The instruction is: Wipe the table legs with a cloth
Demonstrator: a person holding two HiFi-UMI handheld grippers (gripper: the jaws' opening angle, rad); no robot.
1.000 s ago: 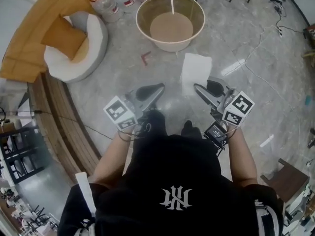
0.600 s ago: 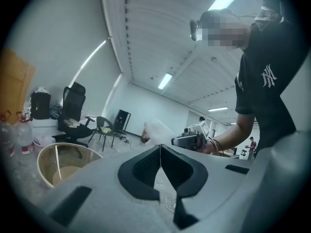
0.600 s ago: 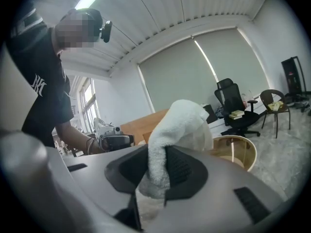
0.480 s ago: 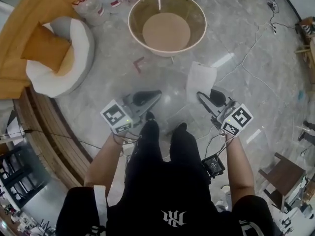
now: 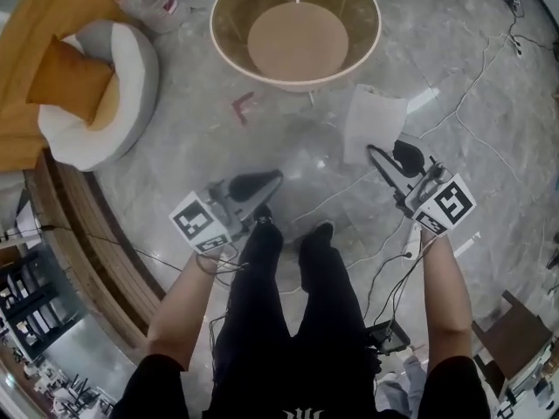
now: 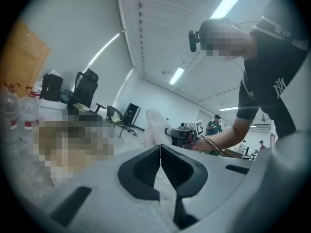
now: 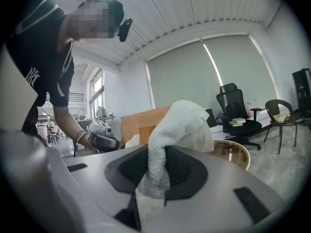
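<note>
Right gripper [image 7: 156,171] clamped on fluffy white terry cloth [image 7: 181,125], held above grey marble floor [image 5: 166,168] near round tan-rimmed table [image 5: 297,85]. Left gripper [image 6: 160,152] jaws together, nothing between them.

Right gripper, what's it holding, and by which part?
The white cloth, pinched near one edge between the right gripper's jaws; the rest bunches up beyond them. The left gripper is shut on nothing.

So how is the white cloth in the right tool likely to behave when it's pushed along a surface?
Probably floppy: the cloth slumps over the right tool, whose jaws pinch only one bunched fold. It looks like fluffy terry, so it is likely light and grippy rather than slippery. The loose part may bunch.
</note>
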